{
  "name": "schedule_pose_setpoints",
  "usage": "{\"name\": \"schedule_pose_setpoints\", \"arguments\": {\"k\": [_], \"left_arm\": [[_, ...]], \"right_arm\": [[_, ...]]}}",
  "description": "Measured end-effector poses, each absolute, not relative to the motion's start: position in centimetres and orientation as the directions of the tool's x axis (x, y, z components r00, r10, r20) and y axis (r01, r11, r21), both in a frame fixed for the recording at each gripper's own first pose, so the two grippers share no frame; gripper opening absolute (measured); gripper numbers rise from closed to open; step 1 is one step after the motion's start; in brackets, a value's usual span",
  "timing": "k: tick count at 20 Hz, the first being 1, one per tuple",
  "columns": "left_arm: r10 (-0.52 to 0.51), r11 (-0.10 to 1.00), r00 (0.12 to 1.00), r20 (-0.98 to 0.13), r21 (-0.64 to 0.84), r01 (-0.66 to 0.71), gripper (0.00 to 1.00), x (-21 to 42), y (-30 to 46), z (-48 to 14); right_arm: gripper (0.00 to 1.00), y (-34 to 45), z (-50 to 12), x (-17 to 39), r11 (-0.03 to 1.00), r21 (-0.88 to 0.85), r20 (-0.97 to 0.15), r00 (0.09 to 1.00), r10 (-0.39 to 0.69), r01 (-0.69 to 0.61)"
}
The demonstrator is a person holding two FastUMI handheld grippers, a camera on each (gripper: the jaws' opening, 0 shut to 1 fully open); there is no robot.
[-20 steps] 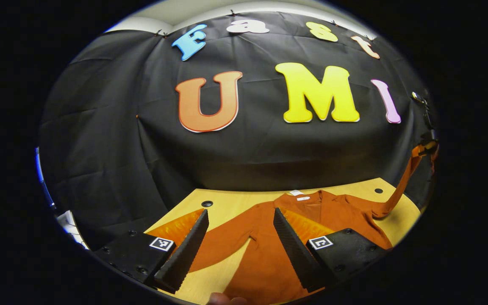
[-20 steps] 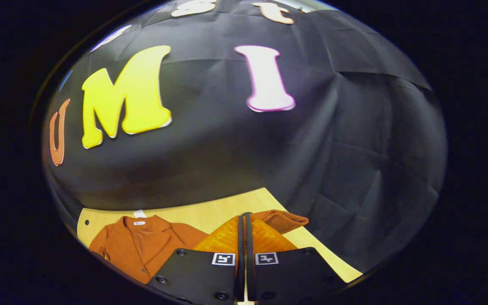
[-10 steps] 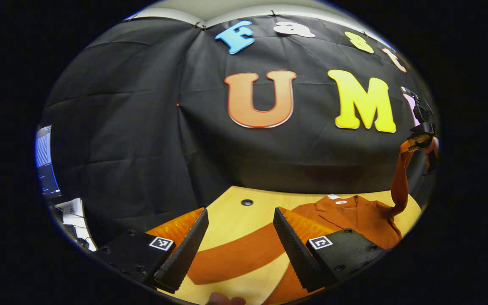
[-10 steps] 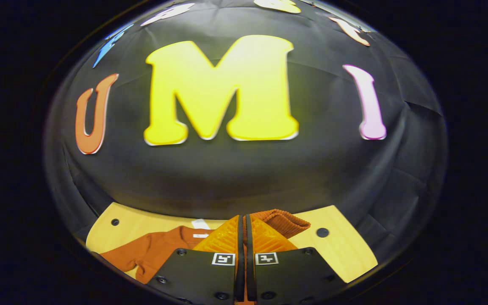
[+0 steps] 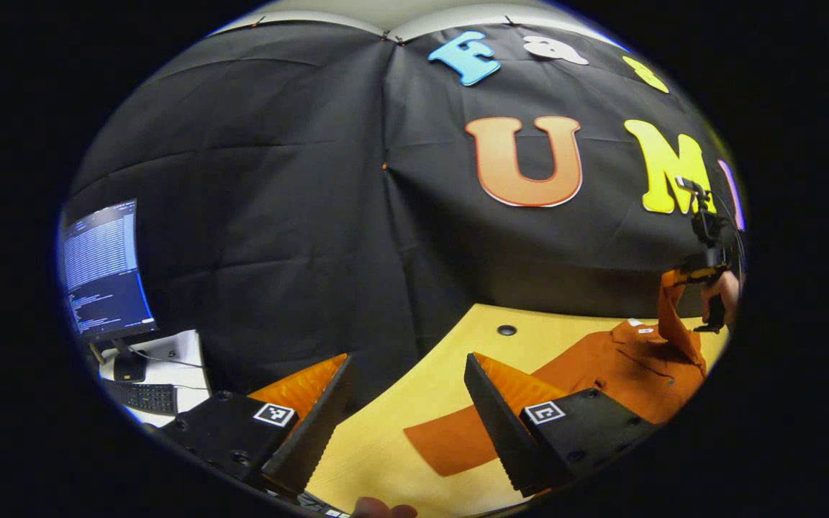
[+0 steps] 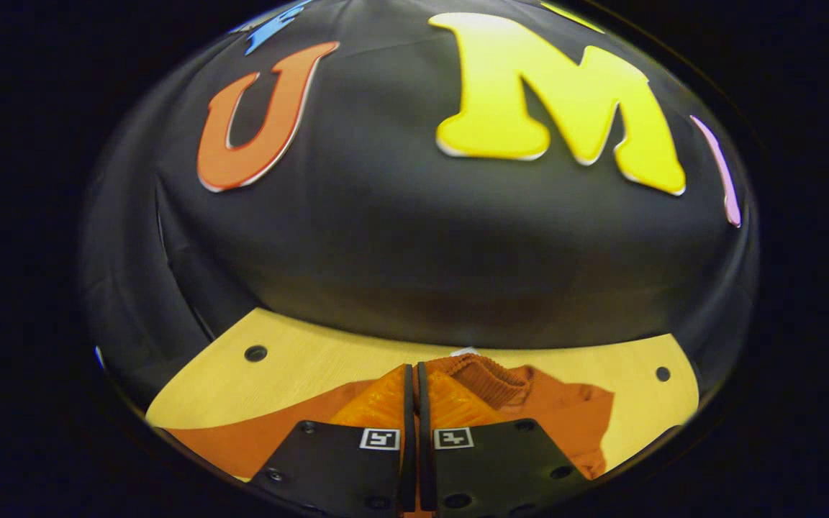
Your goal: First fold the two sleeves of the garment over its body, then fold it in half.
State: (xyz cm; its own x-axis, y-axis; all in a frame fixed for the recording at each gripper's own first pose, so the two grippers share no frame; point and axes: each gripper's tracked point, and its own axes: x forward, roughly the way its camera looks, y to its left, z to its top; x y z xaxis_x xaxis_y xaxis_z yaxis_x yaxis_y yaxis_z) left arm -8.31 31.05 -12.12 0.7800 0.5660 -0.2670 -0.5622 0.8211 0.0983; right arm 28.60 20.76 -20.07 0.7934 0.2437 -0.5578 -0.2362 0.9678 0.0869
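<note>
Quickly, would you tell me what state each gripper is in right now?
Left gripper: open, holding nothing.
Right gripper: shut on the sleeve cuff.

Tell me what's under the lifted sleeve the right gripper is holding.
Under the sleeve pinched by the right gripper lies the garment's body on the table; the tabletop beneath it is covered.

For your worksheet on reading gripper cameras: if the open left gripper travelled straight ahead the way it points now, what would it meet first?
Probably the bare wooden table near its far edge, then the black cloth wall. The left gripper points left of the garment's flat sleeve; depth is uncertain.
</note>
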Motion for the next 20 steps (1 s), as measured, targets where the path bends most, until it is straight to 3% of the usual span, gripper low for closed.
{"name": "schedule_pose_setpoints", "arguments": {"k": [6,11,12,14,16,20], "left_arm": [[0.632,0.764,0.698,-0.338,0.121,-0.633,0.99,-13.6,33.7,-14.9],[0.634,0.757,0.674,-0.379,0.121,-0.643,1.00,-14.3,33.4,-16.4],[0.627,0.761,0.679,-0.381,0.118,-0.637,1.00,-14.2,33.4,-16.5],[0.618,0.770,0.691,-0.376,0.109,-0.629,1.00,-13.5,33.1,-16.4],[0.601,0.782,0.706,-0.376,0.093,-0.616,1.00,-12.3,32.4,-16.5],[0.563,0.808,0.736,-0.376,0.066,-0.585,1.00,-10.4,31.0,-16.7]], "right_arm": [[0.03,25.6,-29.4,27.4,0.940,0.067,-0.658,0.693,0.293,-0.334],[0.03,28.1,-34.4,26.0,0.890,0.050,-0.736,0.587,0.339,-0.453],[0.14,28.4,-34.1,25.4,0.888,0.082,-0.735,0.574,0.361,-0.453],[0.15,29.4,-32.6,25.1,0.889,0.112,-0.719,0.582,0.380,-0.443],[0.30,29.3,-30.6,25.1,0.893,0.129,-0.696,0.601,0.392,-0.432],[0.29,27.2,-26.5,24.8,0.897,0.139,-0.642,0.651,0.405,-0.421]]}}
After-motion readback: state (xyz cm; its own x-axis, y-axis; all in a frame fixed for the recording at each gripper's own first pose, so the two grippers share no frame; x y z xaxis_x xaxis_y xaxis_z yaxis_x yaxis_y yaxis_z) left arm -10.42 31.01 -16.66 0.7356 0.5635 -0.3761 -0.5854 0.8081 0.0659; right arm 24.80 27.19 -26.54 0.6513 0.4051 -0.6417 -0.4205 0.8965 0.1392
